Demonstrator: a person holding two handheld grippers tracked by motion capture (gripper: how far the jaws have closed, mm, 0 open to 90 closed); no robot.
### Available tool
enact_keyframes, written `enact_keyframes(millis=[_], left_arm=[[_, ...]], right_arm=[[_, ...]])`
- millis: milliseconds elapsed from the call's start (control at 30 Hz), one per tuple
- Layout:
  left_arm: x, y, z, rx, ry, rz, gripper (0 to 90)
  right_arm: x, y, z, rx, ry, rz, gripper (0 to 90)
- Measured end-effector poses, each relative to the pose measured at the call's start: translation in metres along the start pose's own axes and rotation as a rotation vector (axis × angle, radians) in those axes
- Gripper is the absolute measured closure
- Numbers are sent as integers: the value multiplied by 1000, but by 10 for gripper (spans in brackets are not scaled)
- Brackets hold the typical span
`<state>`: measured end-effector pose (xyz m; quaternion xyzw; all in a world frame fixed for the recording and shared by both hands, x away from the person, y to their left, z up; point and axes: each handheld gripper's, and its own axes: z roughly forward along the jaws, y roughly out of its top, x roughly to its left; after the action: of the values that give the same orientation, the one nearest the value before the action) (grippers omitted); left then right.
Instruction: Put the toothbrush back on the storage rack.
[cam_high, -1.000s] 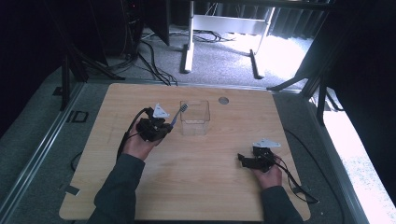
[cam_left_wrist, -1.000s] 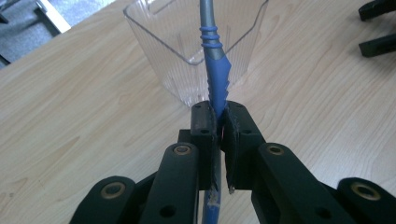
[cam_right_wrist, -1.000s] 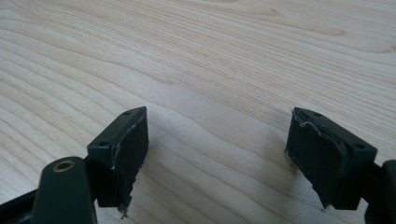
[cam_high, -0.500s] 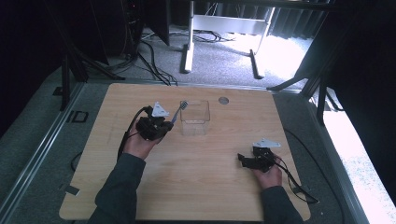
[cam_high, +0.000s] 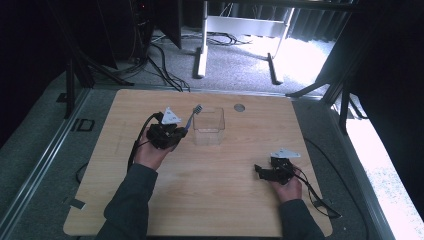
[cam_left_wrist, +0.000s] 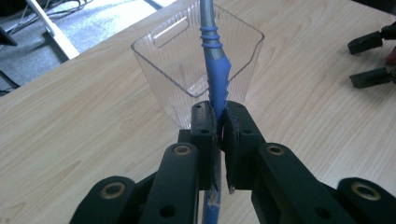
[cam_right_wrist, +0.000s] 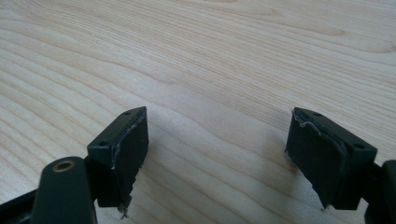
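High view: left tongs pinch a blue toothbrush beside the clear box; right tongs gape wide, empty.

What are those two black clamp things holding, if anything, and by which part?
The left hand-held gripper is shut on a blue toothbrush, clamped partway along its handle, brush end toward the clear container. The right hand-held gripper is open and holds nothing.

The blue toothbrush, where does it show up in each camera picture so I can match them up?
High view: the toothbrush slants up from the left gripper, left of centre, bristles at the top.
Left gripper view: its blue handle rises from the closed jaws at centre.
Right gripper view: bare table between open jaws.
Shared landmark: the clear container, behind the handle in the left gripper view.
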<state>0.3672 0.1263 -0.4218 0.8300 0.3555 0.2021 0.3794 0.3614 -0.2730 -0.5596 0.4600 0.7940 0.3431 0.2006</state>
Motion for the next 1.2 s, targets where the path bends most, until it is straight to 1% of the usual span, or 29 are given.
enact_keyframes(millis=[33,67,100,200,300,467,567,767,800,833,900,933,967,1200], left_arm=[[0,0,0,-15,2,-5,835],[0,0,0,-15,2,-5,835],[0,1,0,-32,1,-9,835],[1,1,0,-46,2,-13,835],[2,1,2,-68,2,-28,835],[2,2,2,-88,7,-38,835],[3,3,3,-111,9,-51,835],[2,4,4,-129,14,-57,835],[2,4,5,-136,14,-56,835],[2,4,5,-153,18,-59,835],[2,4,5,-163,17,-61,835],[3,4,5,-181,16,-65,835],[3,5,5,-187,17,-67,835],[3,4,8,-207,8,-80,835]], right_arm=[[0,0,0,1,0,1,207],[0,0,0,1,0,1,207],[0,0,0,0,0,0,207],[0,0,0,0,0,0,207],[0,0,0,0,0,0,207],[0,0,0,0,1,0,207],[0,0,0,0,1,0,207],[0,0,0,0,1,-1,207],[0,0,0,0,1,-1,207],[0,0,0,0,1,-1,207],[0,0,0,0,1,-1,207],[0,0,0,0,1,-1,207],[0,0,0,0,1,-1,207],[0,0,0,1,2,-1,207]])
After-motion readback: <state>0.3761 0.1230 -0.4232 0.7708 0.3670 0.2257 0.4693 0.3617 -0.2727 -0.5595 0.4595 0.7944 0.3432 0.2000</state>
